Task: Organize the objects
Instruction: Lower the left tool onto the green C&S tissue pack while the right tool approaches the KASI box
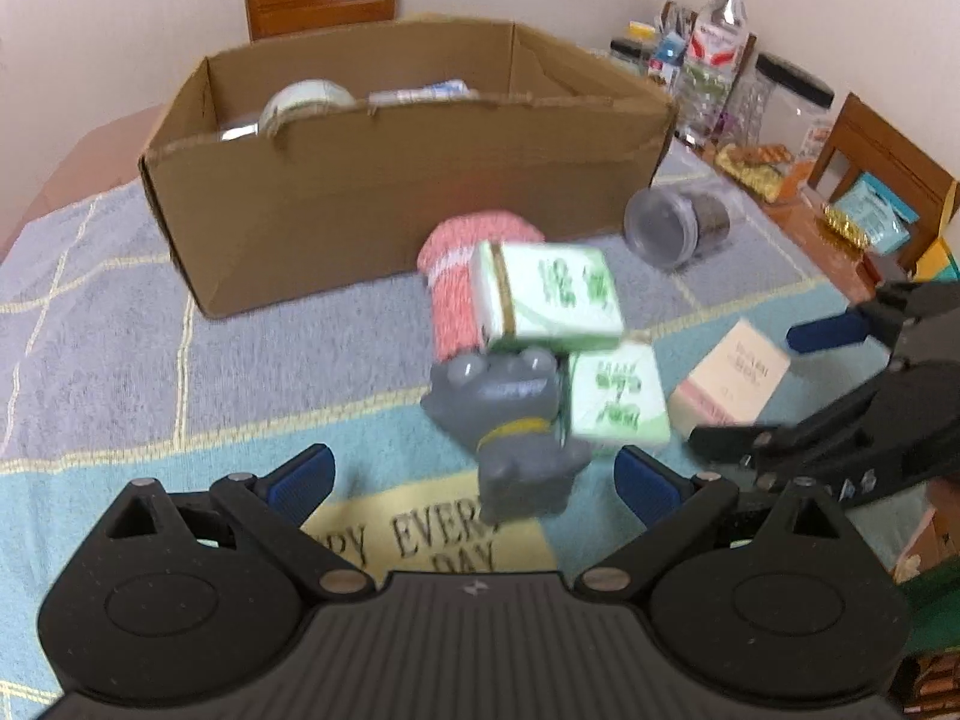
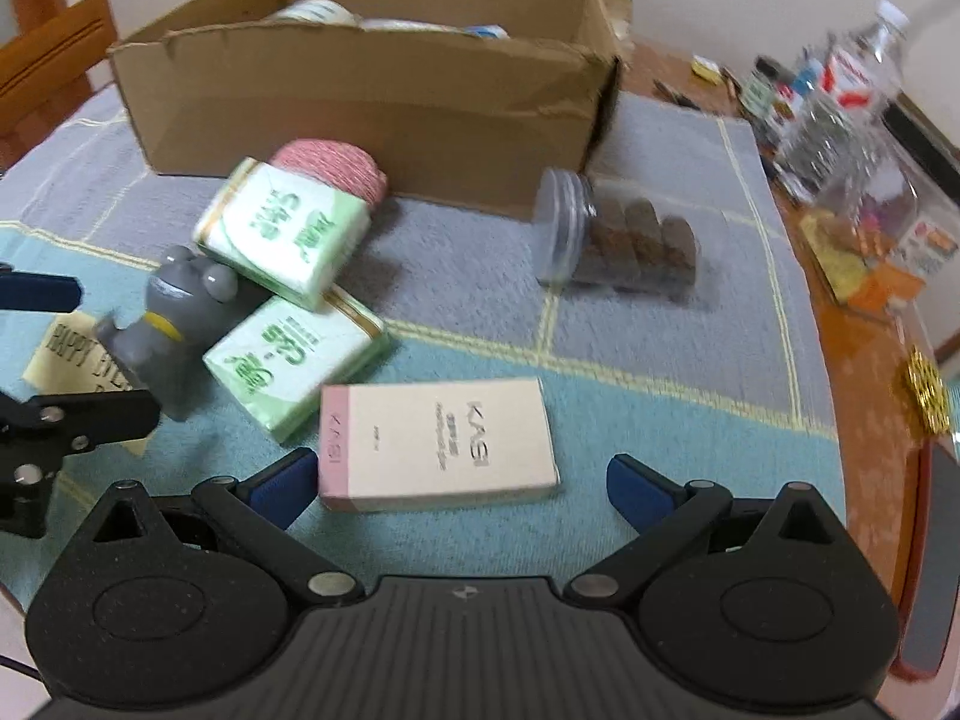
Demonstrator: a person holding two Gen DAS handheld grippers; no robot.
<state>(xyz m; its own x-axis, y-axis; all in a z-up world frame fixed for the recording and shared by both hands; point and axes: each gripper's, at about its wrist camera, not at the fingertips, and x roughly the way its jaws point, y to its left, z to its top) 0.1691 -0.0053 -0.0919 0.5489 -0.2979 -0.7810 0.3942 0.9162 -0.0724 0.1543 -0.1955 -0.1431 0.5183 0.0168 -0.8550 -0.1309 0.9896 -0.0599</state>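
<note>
Fingers [image 2: 282, 486] of the right gripper [image 2: 462, 483] gape wide and empty around the pink-edged box [image 2: 438, 444] on the towel-covered counter [image 2: 660, 420]; the left gripper [image 1: 474, 480], equally open, frames the grey toy [image 1: 516, 420]. Squaring up before closing looks wise, then lifting toward the cardboard box [image 2: 360, 102] behind.
</note>
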